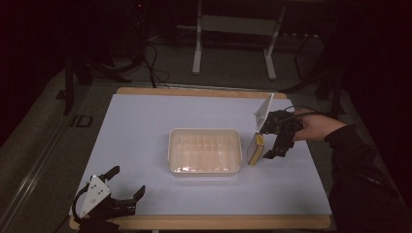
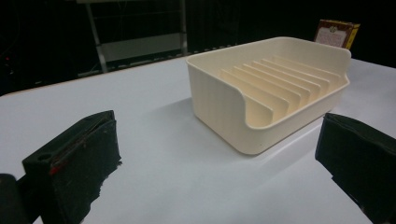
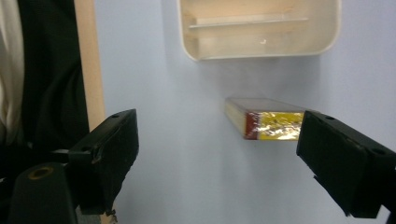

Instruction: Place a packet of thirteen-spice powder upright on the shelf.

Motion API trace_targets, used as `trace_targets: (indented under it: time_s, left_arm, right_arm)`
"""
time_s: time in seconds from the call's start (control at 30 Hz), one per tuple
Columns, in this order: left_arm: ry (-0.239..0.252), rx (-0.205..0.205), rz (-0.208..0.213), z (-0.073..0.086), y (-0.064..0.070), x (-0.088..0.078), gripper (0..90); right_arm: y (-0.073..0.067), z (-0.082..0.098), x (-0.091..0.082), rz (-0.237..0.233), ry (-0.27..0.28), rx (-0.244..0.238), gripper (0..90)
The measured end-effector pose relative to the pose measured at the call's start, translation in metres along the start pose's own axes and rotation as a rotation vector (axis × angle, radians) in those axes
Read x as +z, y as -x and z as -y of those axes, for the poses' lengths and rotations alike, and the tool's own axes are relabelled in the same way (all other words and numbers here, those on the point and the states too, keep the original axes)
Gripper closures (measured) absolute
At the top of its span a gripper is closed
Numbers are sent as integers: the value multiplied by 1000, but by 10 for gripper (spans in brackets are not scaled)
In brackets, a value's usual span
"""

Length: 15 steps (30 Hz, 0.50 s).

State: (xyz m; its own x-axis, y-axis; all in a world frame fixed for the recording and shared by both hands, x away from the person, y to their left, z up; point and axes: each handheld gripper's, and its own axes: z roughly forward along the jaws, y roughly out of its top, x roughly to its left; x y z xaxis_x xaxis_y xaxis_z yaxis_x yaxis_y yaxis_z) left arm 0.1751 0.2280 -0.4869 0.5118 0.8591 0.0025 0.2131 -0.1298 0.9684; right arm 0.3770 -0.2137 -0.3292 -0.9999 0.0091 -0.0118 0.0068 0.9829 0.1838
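Right gripper (image 1: 270,145), jaws wide apart, hovers just beside the small box (image 1: 255,149), near the tray (image 1: 204,132).

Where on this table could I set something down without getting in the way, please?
The widest bare stretch lies left of the cream tray, up to the table's far edge. The near strip between tray and left tool is also free. It is crowded right of the tray, where the small box stands beside the open right tool.

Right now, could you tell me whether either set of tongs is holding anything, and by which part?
Nothing is held: both the left tongs and right tongs are open, the flat yellow-and-red cardboard box lying unclamped.
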Motion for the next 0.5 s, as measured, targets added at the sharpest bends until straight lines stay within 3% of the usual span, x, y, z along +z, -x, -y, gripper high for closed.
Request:
trace_targets:
  time_s: [0.13, 0.3, 0.5]
  left_arm:
    - [19, -30, 7, 0, -2, -2, 0]
    - [10, -23, 4, 1, -1, -2, 0]
    - [6, -25, 0, 1, -2, -3, 0]
  right_arm:
    - [11, 1, 0, 3, 9, 29, 128]
    - [26, 3, 10, 14, -5, 60, 135]
    - [36, 5, 23, 13, -29, 38, 142]
